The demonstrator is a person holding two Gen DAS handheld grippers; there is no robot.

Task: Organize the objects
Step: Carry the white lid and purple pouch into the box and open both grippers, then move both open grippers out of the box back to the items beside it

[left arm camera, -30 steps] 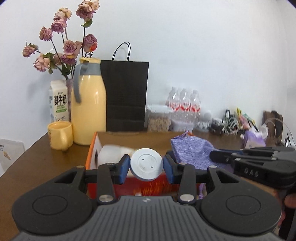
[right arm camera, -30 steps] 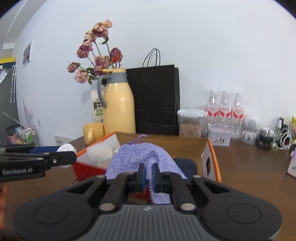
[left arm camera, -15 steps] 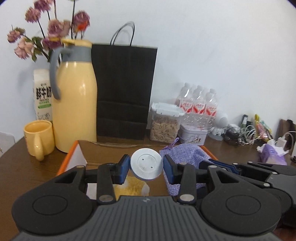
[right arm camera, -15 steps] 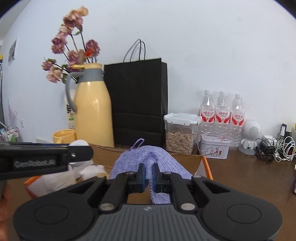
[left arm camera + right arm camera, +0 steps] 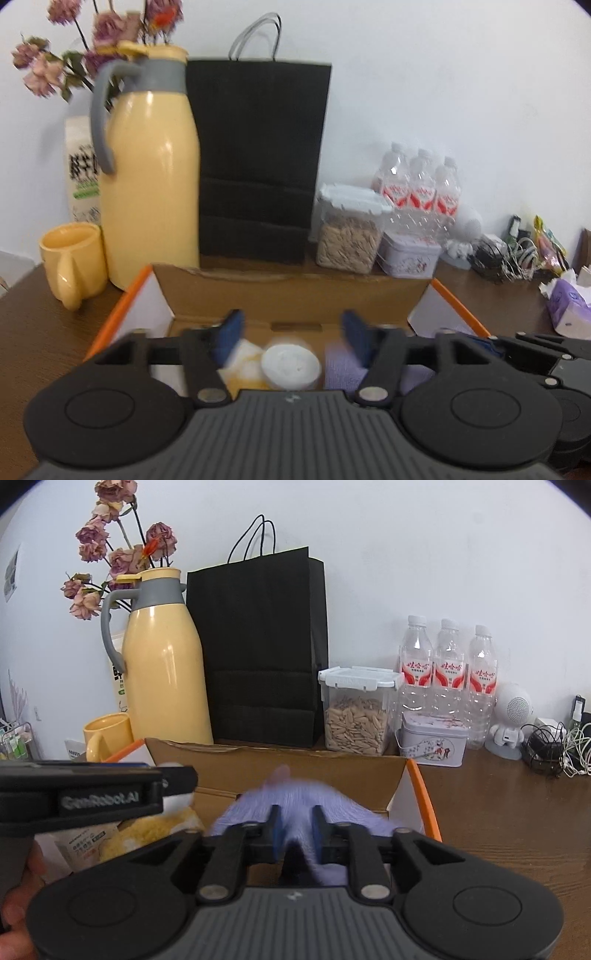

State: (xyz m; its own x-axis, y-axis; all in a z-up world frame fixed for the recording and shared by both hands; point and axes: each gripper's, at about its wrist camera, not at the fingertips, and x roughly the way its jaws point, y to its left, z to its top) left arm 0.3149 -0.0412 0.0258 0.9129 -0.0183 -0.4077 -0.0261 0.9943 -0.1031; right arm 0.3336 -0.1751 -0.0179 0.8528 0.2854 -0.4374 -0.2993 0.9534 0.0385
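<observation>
The right gripper (image 5: 295,830) opens its jaws over a purple knitted cloth (image 5: 295,797) lying between them inside the cardboard box (image 5: 280,768). The left gripper (image 5: 177,779) reaches in alongside, above a yellow packet (image 5: 147,834).

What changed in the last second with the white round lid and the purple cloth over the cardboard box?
Both grippers moved in over the cardboard box. The left gripper is opening: the white round lid it clamped is free and lower in the box. The right gripper is also opening; the purple cloth is between its fingers, sagging. The yellow jug, black bag and bottles stayed put.
</observation>
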